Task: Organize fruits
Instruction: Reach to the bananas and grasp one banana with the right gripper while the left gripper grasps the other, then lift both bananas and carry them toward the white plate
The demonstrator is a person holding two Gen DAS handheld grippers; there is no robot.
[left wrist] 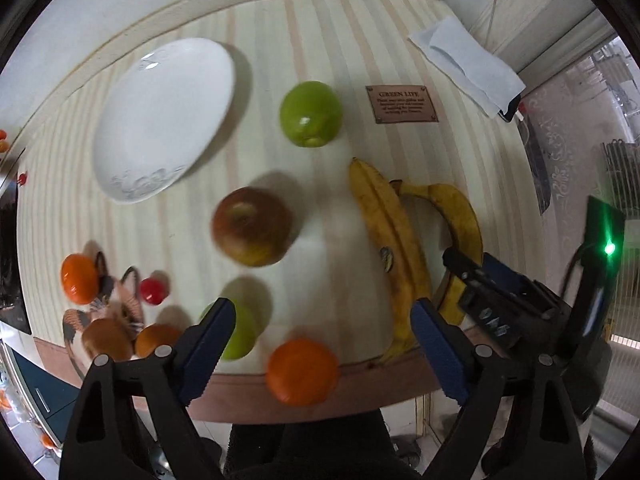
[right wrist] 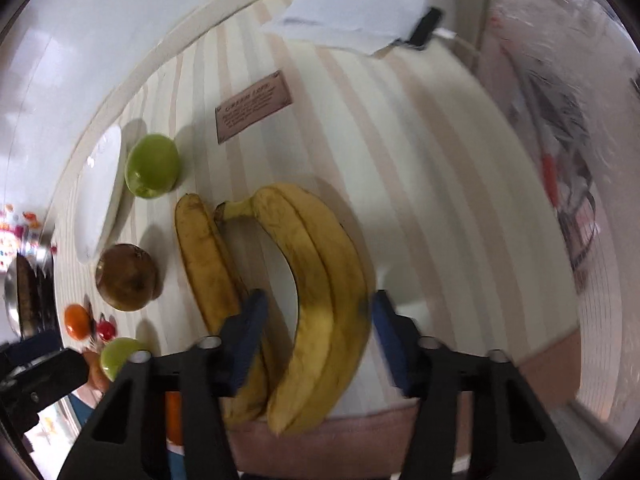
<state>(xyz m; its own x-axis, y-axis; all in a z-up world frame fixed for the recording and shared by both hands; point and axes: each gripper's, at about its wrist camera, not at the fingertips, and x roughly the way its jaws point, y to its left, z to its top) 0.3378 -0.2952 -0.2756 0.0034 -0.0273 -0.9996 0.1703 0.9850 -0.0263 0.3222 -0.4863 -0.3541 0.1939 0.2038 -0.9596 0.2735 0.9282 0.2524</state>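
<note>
1. Striped table (left wrist: 320,40) bears a white plate (left wrist: 160,120) at far left.
2. Banana pair (right wrist: 328,248) lies centre, stem away, running nearwards, clamped narrowly in the right gripper (right wrist: 319,300); a single banana (right wrist: 204,256) crowds alongside.
3. Left gripper (left wrist: 322,308) gapes wide above an orange (left wrist: 302,372).

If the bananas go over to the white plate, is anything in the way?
Partly. Between the bunch of yellow bananas and the white oval plate sit a reddish-brown apple and a green apple. A gap of striped tablecloth lies between them, so lifting the bananas over looks safest.
</note>
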